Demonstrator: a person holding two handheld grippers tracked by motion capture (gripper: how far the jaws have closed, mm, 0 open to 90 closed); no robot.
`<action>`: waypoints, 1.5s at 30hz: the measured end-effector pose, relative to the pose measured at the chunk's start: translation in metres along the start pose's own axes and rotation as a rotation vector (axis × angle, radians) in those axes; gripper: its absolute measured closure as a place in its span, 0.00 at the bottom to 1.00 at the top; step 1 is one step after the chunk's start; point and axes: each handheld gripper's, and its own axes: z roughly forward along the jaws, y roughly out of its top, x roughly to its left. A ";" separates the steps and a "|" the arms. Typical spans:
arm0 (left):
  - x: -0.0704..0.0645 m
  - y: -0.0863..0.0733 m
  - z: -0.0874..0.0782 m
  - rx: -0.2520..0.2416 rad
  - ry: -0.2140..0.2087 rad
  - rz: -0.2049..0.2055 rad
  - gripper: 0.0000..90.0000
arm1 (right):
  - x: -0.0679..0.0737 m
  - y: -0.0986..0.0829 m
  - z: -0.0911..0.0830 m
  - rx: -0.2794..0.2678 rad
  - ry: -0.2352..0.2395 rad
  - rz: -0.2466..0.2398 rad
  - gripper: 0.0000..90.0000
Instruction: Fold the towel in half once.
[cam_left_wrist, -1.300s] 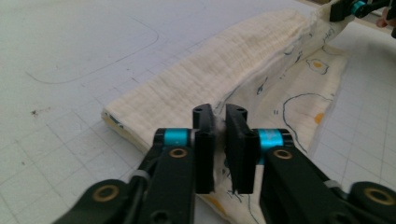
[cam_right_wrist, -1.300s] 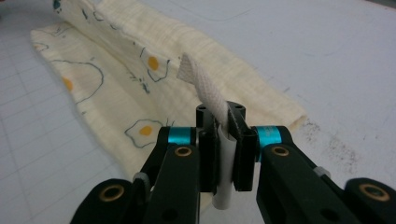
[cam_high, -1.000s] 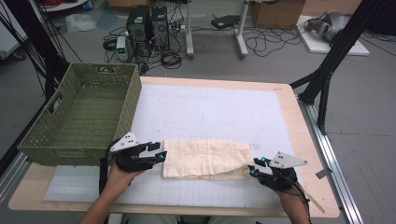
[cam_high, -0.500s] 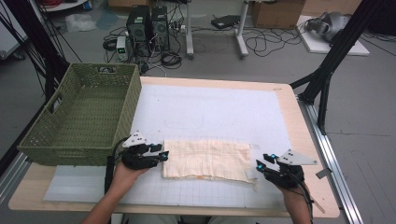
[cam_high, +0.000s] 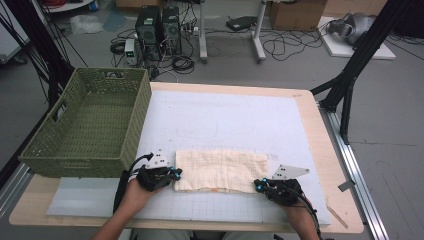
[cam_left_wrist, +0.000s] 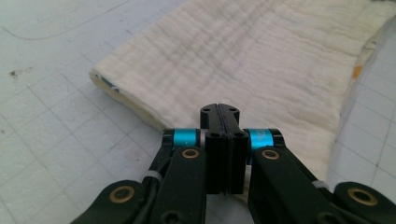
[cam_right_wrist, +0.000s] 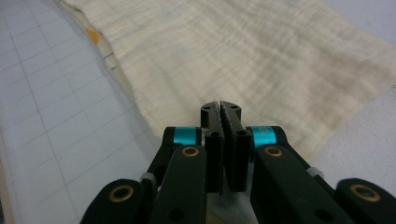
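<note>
Left tongs (cam_high: 175, 174) at the near left corner of a folded cream cloth (cam_high: 221, 170), jaws pressed flat together with no gap, tips resting at the cloth's thick folded edge; from the left gripper view (cam_left_wrist: 219, 112), impossible to tell whether any fabric is caught between them. Right tongs (cam_high: 258, 185) at the near right corner of the same cloth, jaws nearly together with only a thin slit between the toothed faces, tips over the cloth's edge in the right gripper view (cam_right_wrist: 221, 108); nothing visibly pinched there either. Grey three-cornered plate on top of each gripper, a hand and forearm behind each, entering from the bottom of the high view. Cloth lying flat as a long rectangle on a white gridded mat (cam_high: 240, 120), near the front edge of the bench (cam_high: 312, 125), between the two grippers, with a small orange mark along its near hem. Green woven basket (cam_high: 125, 125) standing at the left of the bench, just beyond the left gripper, apart from the cloth
</note>
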 end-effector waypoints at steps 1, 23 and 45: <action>0.002 0.001 -0.003 -0.012 -0.011 -0.007 0.99 | 0.000 0.001 -0.002 -0.003 -0.001 -0.013 0.99; 0.041 0.031 0.012 -0.097 0.119 -0.128 0.51 | -0.033 0.036 0.008 -0.073 -0.214 0.031 0.49; 0.048 0.033 0.041 -0.044 0.270 -0.080 0.96 | -0.055 0.048 0.046 0.008 -0.318 0.049 0.96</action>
